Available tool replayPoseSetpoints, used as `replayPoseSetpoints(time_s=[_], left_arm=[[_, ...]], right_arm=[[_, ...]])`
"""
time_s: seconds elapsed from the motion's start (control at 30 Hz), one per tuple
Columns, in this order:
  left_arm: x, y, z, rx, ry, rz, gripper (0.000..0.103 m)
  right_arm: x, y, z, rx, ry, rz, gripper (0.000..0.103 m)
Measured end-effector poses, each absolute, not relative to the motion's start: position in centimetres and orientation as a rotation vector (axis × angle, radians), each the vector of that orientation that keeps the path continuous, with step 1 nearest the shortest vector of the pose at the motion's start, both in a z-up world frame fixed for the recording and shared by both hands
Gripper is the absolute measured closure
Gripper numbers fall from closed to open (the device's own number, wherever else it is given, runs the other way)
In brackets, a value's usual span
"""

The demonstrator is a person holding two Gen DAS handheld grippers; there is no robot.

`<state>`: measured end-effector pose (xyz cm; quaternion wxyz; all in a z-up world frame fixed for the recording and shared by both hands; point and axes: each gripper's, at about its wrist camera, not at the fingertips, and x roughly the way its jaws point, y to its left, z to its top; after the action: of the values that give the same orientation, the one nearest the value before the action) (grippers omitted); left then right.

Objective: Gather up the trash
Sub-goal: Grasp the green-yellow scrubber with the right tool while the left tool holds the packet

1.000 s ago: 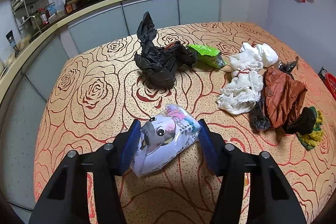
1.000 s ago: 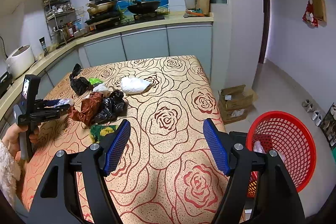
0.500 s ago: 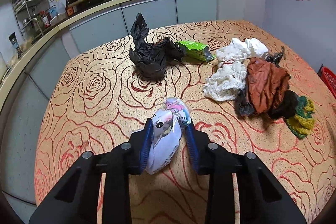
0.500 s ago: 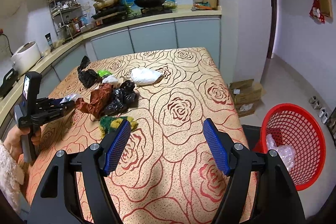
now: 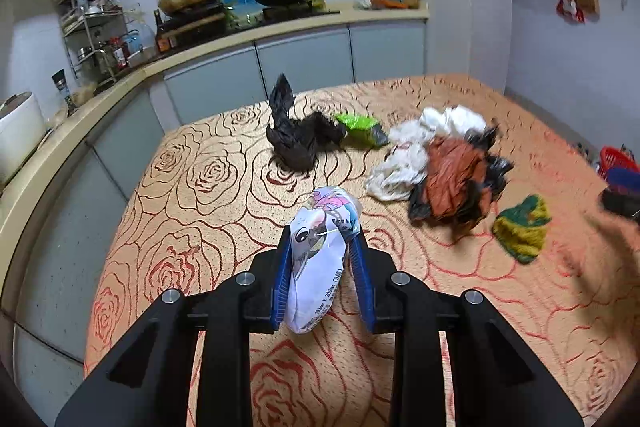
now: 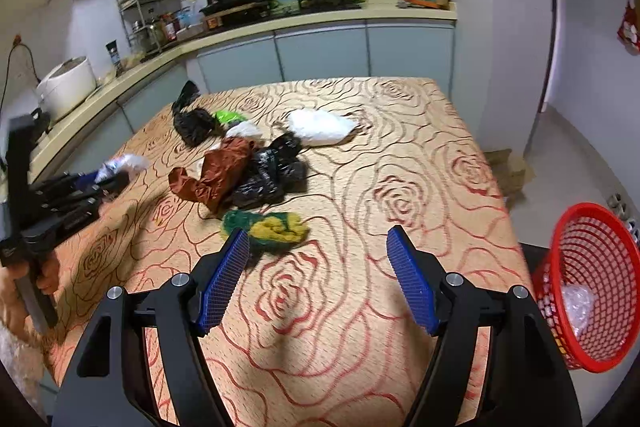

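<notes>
My left gripper point(image 5: 320, 251) is shut on a white cartoon-printed tissue packet point(image 5: 318, 259) and holds it above the rose-patterned table point(image 5: 208, 187). It also shows in the right wrist view point(image 6: 116, 167). My right gripper point(image 6: 318, 259) is open and empty above the table, close to a green and yellow scrubber point(image 6: 266, 225). More trash lies mid-table: a brown bag point(image 6: 216, 171), black bags point(image 6: 268, 175), a white bag point(image 6: 320, 127), a green wrapper point(image 5: 358, 125) and white rags point(image 5: 404, 163).
A red mesh basket point(image 6: 588, 287) with a clear wrapper inside stands on the floor off the table's right edge. Kitchen counters with a stove, woks and a rice cooker point(image 6: 66, 87) run behind and to the left. Cardboard boxes point(image 6: 508, 167) lie on the floor.
My left gripper closed on the tissue packet and lifted it off the table. My right gripper moved forward over the table toward the scrubber, staying open.
</notes>
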<state>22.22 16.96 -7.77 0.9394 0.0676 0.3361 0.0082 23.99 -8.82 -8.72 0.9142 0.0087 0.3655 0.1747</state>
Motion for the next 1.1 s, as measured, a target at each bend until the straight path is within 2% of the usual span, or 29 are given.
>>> replayPoseSetpoints(time_s=[0.37,0.7,0.73,0.77,1.1], left_arm=[[19.4,15.8,-5.5,0.104,0.613,0.018,0.076],[18.4,16.2,-5.2,0.096,0.593,0.023,0.076],[18.4,16.2,-5.1,0.093,0.590,0.025,0.076],[18.4,16.3,-5.1,0.090,0.589,0.026,0.076],[17.9,16.4,-5.0,0.079,0.586,0.038,0.076]], right_arm=[[27.1,-3.1,-11.1,-0.076,0.851,0.442,0.031],[28.8,-1.9,-12.7,-0.124,0.885,0.404,0.031],[29.0,-1.9,-12.9,-0.123,0.894,0.402,0.032],[29.1,-1.9,-13.0,-0.121,0.900,0.405,0.038],[29.2,-1.6,-13.2,-0.138,0.908,0.405,0.047]])
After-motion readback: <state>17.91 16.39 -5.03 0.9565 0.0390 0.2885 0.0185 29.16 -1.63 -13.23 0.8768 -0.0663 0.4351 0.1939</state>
